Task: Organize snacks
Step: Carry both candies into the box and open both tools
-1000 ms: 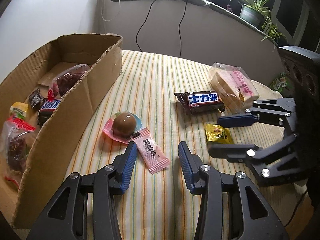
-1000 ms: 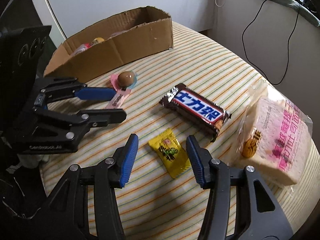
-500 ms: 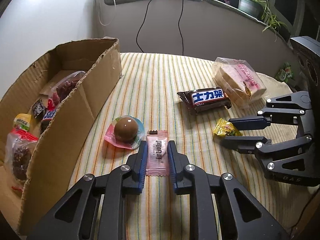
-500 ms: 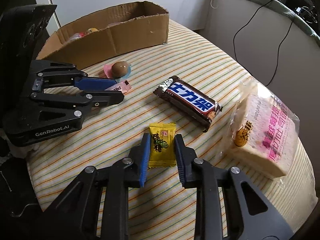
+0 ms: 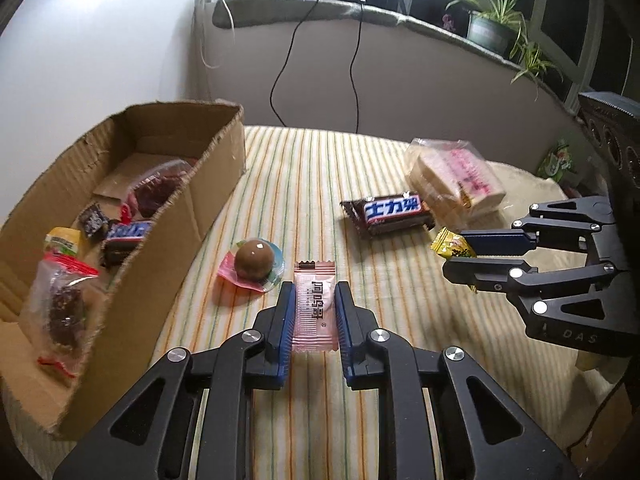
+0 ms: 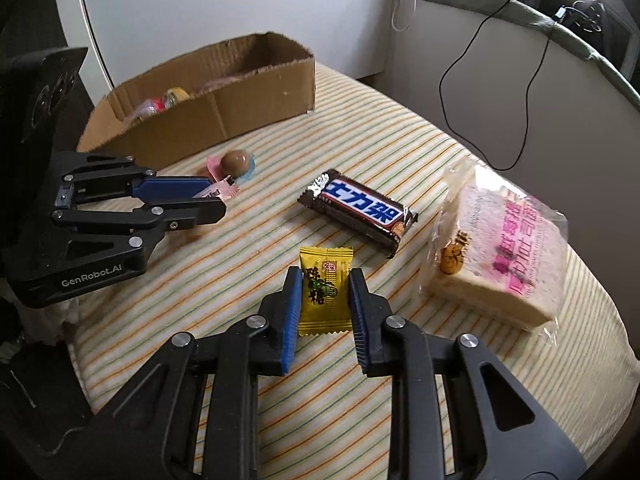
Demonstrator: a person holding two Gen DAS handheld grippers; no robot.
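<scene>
Since a second ago you have brought both tools down over their sweets and pinched them: the pink candy that lay askew by your left tool now stands straight between its pads, and the yellow one likewise in the right.

From your left wrist, the left gripper (image 5: 313,306) is clamped narrow on the pink candy (image 5: 312,312), its jaws having just been closing on the wrapper's long sides. The candy is just beside the round chocolate ball in its coloured wrapper (image 5: 253,264) on the striped cloth (image 5: 288,184). The cardboard box (image 5: 160,248), at your left, holds several snacks already. Farther off lie the chocolate bar (image 5: 388,212) and, touching its far end, the bagged bread (image 5: 452,176). Your right gripper (image 5: 456,254) shows at the right edge, gripping a yellow wrapper.

From your right wrist, the right gripper (image 6: 325,292) is closed tight on the yellow candy (image 6: 325,292), pads pressing both sides. The chocolate bar (image 6: 360,210) lies just beyond it, the bagged bread (image 6: 504,252) to the right, the cardboard box (image 6: 224,108) at the far left.
</scene>
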